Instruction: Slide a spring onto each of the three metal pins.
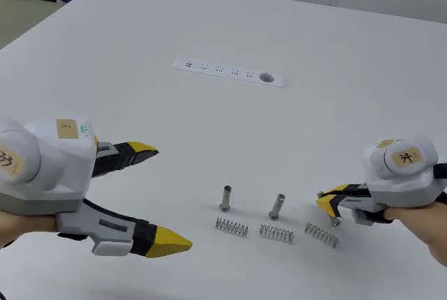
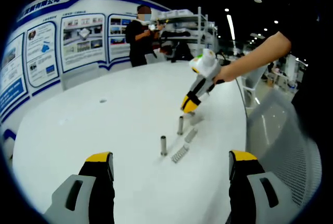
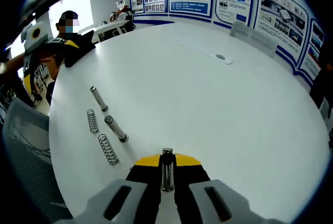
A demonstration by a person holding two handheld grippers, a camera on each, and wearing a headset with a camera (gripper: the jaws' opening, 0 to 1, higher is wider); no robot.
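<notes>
1. No part of the task shows as done: the three coiled steel wire springs (image 1: 276, 234) lie bare in a row on the white desk (image 1: 209, 125), between the two tongs, and no pin wears one.
2. All three pairings appear to be left to do.
3. The right tongs (image 1: 327, 203) are closed tight on a short silver metal pin (image 3: 166, 174), which runs lengthwise between the yellow tips. The nearest spring lies just below those tips.
4. One upright silver metal pin (image 1: 225, 199) and a second upright silver pin (image 1: 276, 207) stand on the desk, between the tongs and nearer the right ones. Each has a spring just in front of it.
5. The left tongs (image 1: 164, 199) are spread wide, holding and touching nothing. They hover above the desk, well apart from the pins, which lie ahead of the gap.
</notes>
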